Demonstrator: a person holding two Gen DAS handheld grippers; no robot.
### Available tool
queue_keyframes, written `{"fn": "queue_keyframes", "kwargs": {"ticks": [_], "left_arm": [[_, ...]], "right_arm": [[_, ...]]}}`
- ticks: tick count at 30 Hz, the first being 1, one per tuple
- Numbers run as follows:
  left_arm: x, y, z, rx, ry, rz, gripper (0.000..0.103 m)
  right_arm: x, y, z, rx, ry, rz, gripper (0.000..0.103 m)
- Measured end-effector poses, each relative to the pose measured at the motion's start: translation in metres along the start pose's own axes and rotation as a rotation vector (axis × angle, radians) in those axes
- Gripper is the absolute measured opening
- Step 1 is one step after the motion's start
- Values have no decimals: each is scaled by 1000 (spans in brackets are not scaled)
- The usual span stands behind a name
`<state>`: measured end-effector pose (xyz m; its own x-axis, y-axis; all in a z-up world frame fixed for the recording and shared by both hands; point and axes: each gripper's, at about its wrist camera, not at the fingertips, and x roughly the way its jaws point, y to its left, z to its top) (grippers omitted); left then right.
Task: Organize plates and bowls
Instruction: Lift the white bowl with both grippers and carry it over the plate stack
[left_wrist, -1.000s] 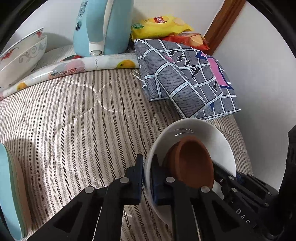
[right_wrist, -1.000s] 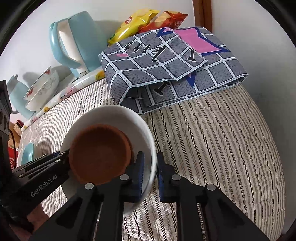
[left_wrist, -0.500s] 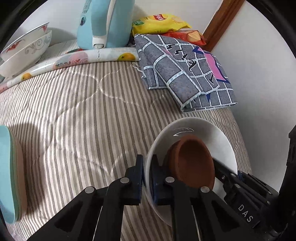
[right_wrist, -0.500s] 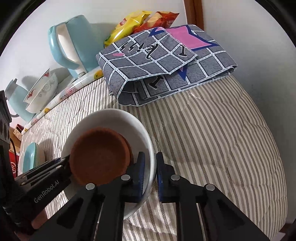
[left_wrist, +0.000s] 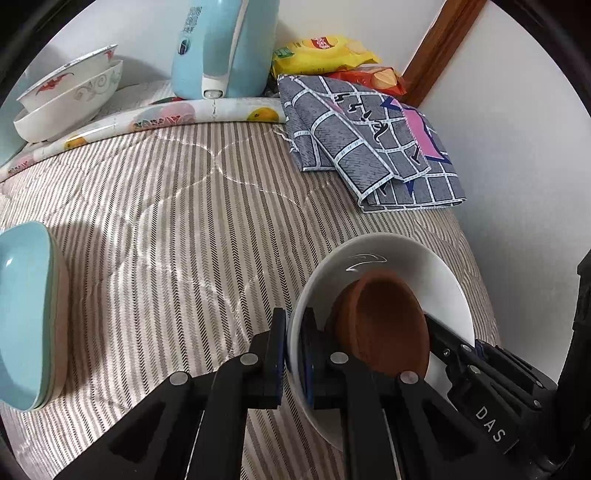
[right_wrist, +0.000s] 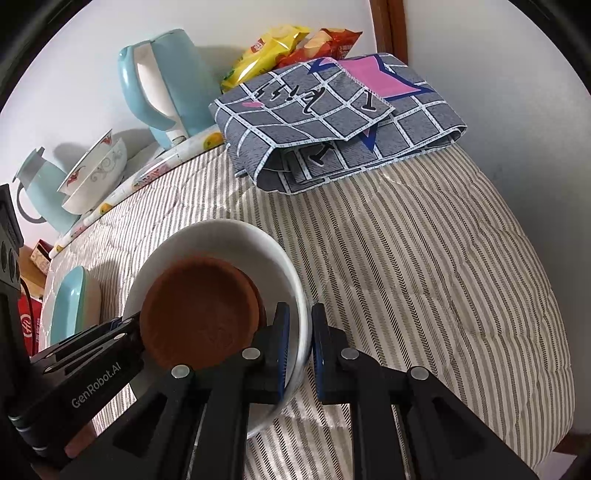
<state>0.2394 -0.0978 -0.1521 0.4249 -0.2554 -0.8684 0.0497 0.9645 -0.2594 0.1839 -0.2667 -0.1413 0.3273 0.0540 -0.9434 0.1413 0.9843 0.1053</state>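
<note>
A white bowl (left_wrist: 436, 269) with a brown dish (left_wrist: 384, 325) inside it hangs just above the striped table cover. My left gripper (left_wrist: 293, 350) is shut on the bowl's left rim. My right gripper (right_wrist: 298, 343) is shut on the opposite rim of the white bowl (right_wrist: 236, 240), and the brown dish (right_wrist: 199, 314) leans toward the left gripper's side. A stack of light blue plates (left_wrist: 26, 314) lies at the left edge, also seen as light blue plates (right_wrist: 68, 302) in the right wrist view. Two patterned white bowls (left_wrist: 70, 99) sit nested at the back left.
A light blue kettle (left_wrist: 221, 48) stands at the back by the wall, and a second blue jug (right_wrist: 40, 195) is further left. A folded grey checked cloth (right_wrist: 332, 122) lies at the back right, with snack bags (left_wrist: 325, 51) behind it. The table's right edge runs along the wall.
Both grippers have carried the white bowl with the brown dish toward the near side and left; the cloth and kettle look further off, and more of the blue plates shows.
</note>
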Motion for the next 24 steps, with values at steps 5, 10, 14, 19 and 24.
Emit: {"fn": "queue_keyframes", "kwargs": {"ticks": [5,10,14,19,24], "left_arm": [[-16,3,-2,-3,-25,-2,8],[-32,7,-2,-8,-48,-6,8],[-46,10,-1,-7,-70,-2,8],[-58,18,0,-13,-91,2,8],[-70,27,2,-17,-105,8,8]], "right_arm": [[-12,8,-2,-11,-23,7,11],[-25,19,-2,-26,-45,12,12],[-34,28,-1,-36,-62,17,12],[-45,41,0,-49,-83,26,12],[-50,54,1,-59,-92,38,11]]}}
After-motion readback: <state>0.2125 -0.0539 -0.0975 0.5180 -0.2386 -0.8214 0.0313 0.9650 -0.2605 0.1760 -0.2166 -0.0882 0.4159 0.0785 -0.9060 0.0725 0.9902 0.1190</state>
